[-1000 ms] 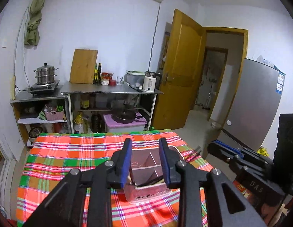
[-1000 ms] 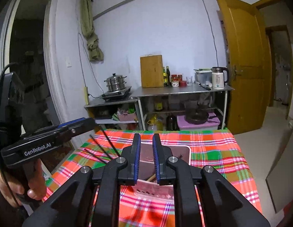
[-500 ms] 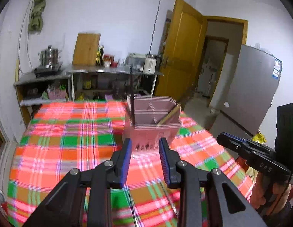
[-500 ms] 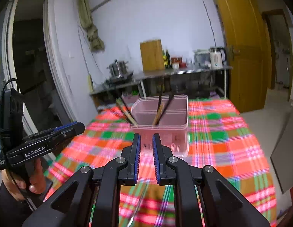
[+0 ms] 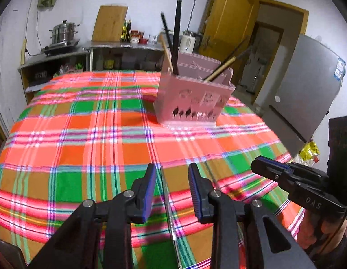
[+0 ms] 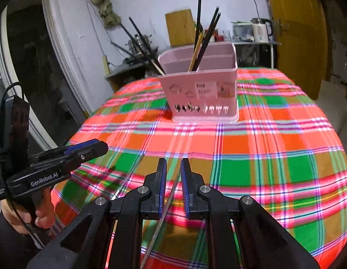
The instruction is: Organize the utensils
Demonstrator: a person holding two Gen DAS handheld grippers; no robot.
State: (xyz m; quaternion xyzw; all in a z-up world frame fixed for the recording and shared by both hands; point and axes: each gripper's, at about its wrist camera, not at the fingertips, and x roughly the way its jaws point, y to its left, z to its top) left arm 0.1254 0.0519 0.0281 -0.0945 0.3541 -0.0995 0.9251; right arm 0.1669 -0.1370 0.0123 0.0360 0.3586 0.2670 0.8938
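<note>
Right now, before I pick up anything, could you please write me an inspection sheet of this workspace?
Surface: plaid tablecloth, lying flat.
Job's things: pink basket upright, black and wooden chopsticks standing inside; one thin loose chopstick lying on the cloth, below the right gripper's gap.
Clutter: nothing seen.
Grippers: left gripper open, empty; right gripper jaws narrowly apart, pressing on nothing.
Cables: black cable looping at the left hand's device.
Surroundings: kettle, steamer pot, wooden door, fridge.
</note>
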